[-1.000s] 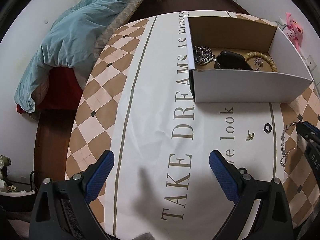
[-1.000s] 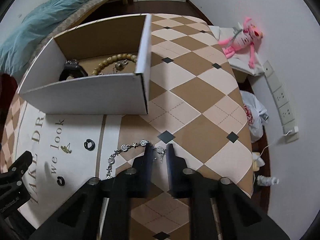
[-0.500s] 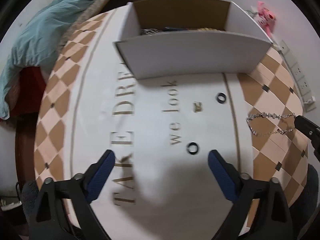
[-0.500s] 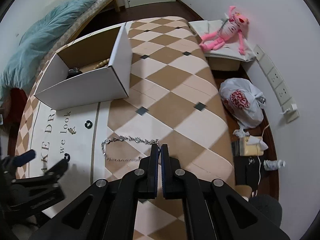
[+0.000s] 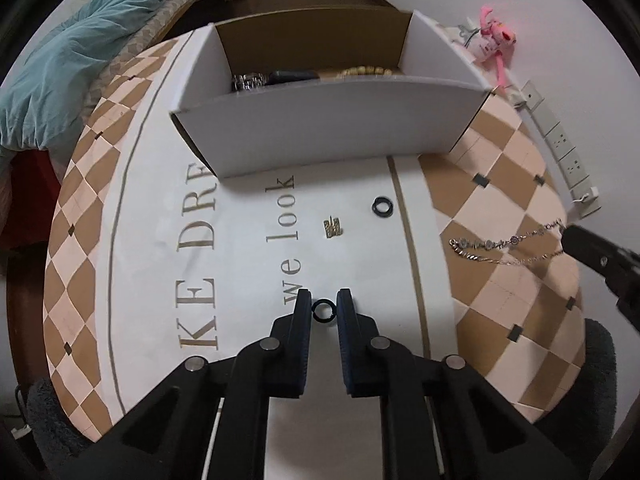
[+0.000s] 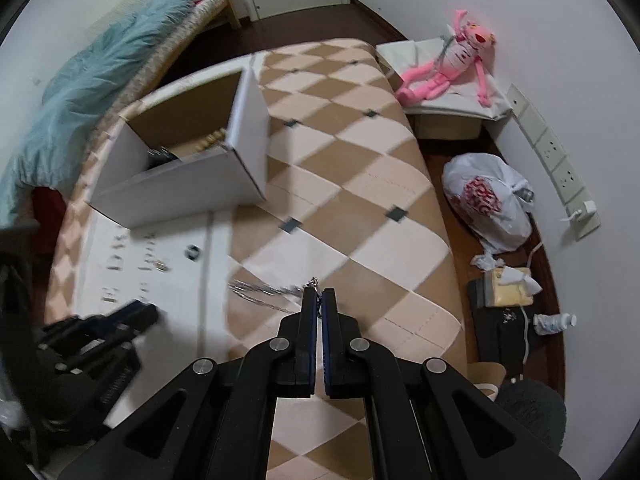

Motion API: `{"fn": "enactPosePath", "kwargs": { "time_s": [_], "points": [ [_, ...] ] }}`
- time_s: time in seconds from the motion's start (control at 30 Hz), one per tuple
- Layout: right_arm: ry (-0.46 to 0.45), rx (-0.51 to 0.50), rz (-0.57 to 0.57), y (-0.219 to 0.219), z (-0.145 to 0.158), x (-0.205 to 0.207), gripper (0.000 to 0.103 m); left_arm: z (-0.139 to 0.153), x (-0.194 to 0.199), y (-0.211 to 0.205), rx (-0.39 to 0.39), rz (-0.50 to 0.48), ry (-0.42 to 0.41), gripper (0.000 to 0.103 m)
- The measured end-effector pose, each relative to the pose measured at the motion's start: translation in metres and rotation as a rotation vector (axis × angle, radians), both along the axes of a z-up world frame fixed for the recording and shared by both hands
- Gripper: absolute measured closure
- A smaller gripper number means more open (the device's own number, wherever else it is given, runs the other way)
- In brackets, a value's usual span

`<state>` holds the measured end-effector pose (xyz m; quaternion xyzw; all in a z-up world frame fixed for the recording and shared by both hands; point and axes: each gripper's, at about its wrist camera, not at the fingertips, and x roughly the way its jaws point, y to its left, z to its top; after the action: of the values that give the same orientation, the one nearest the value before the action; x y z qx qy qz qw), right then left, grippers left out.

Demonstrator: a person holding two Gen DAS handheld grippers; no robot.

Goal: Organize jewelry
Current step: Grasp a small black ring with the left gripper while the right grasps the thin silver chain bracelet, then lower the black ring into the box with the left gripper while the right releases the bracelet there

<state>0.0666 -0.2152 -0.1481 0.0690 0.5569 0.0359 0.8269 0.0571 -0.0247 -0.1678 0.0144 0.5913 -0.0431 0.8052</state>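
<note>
We cannot resolve the blurred chain [image 6: 264, 294] left of the right fingers; box [image 5: 320, 120] wall hides most contents.

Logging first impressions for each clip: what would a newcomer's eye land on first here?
Probably the left gripper closed around a small black ring on the white strip of the tablecloth. Next, the right gripper pinching a silver chain that trails over the checkered part. Behind them stands the open box with jewelry already inside.
</note>
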Motion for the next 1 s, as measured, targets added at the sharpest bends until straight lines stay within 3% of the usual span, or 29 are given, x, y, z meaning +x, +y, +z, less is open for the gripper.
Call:
{"fn": "enactPosePath", "kwargs": {
  "time_s": [0.3,0.47,0.57,0.67,1.0],
  "points": [
    [-0.109,0.086,0.071,0.013,0.081,0.022,0.101,0.074,0.016,0.031,-0.099,0.015,-0.095,0.093],
    [-0.181,0.119,0.117,0.024,0.129,0.047,0.101,0.118,0.047,0.044,-0.157,-0.003,-0.145,0.093],
    [-0.2,0.12,0.155,0.038,0.144,0.071,0.101,0.132,0.072,0.047,-0.149,-0.024,-0.175,0.093],
    [-0.18,0.104,0.186,0.053,0.14,0.096,0.103,0.131,0.096,0.049,-0.155,-0.026,-0.167,0.093],
    [-0.009,0.034,0.204,0.077,0.072,0.159,0.103,0.084,0.176,0.054,-0.244,0.015,-0.009,0.093]
  ]
}}
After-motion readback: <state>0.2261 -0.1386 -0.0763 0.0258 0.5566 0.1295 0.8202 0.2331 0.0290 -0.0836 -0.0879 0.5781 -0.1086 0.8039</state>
